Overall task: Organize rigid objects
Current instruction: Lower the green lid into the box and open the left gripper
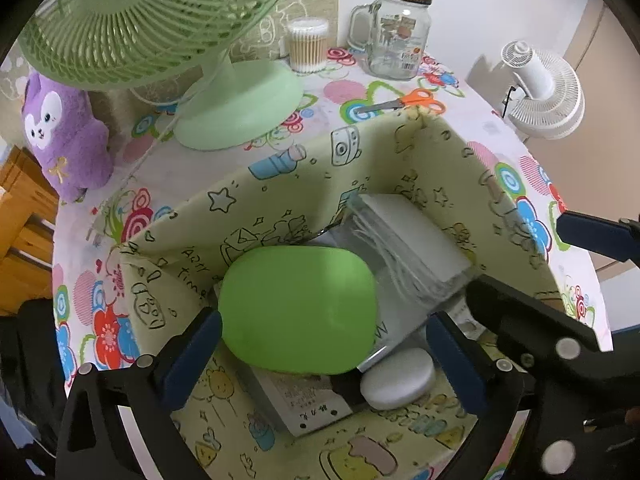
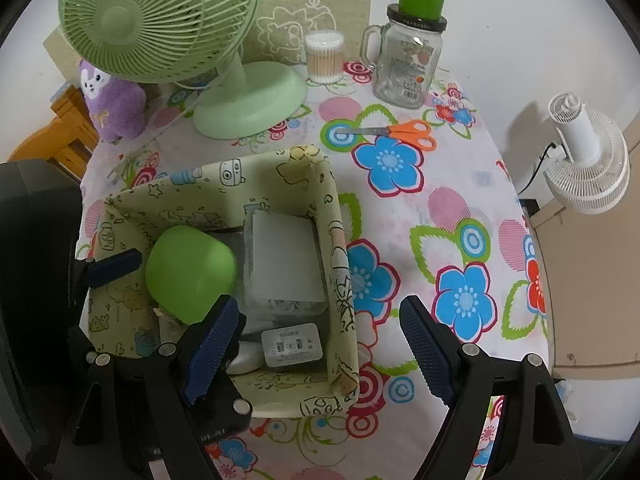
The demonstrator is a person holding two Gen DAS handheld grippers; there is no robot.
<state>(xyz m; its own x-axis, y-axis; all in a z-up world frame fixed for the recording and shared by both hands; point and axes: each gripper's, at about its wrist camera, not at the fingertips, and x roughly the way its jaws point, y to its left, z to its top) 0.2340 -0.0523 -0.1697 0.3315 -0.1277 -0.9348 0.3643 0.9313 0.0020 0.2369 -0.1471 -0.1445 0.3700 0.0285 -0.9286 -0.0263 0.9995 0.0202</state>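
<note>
A yellow-green fabric bin stands on the flowered tablecloth. Inside lie a green oval case, a clear box with white contents, a white round puck, a white labelled box and a white charger. My left gripper is open over the bin, its jaws either side of the green case's near end. My right gripper is open, straddling the bin's right wall. Orange scissors lie beyond the bin.
A green desk fan, a purple plush, a cotton-swab tub and a glass mug jar with a green lid stand at the back. A white fan is off the table's right edge.
</note>
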